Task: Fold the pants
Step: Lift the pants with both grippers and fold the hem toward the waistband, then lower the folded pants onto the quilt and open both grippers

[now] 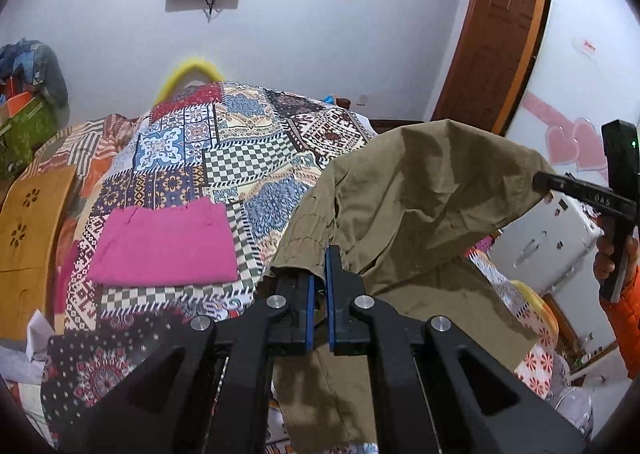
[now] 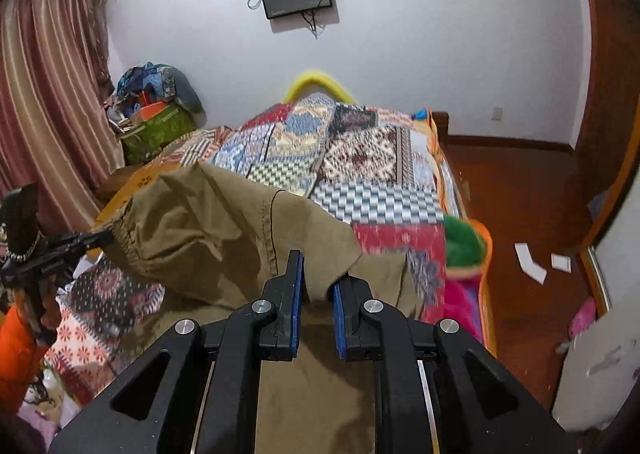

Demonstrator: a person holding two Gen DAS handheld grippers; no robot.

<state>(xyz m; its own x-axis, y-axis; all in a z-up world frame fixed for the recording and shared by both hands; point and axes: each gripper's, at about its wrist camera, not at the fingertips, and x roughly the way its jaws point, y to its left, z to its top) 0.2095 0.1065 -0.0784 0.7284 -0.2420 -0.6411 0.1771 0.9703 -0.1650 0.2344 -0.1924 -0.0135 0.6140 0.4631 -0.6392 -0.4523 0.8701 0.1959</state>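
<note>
pants (image 1: 420,190): khaki, lifted mid-frame above bed (image 1: 248,158), stretched between 2 grippers
left gripper (image 1: 319,274): jaws narrow, pinching hem edge
right gripper (image 2: 316,286): jaws narrow, clamping cloth edge
handling: light, soft, sags; grip seams/corners

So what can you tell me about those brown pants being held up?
The khaki-brown cotton-looking pants are wrinkled, with a gathered elastic-looking edge and a stitched seam. They hang lifted above the patchwork bedspread, stretched between the two grippers. The left gripper pinches one edge in its jaws; the right gripper grips another edge. The lower part droops toward the bed.
</note>
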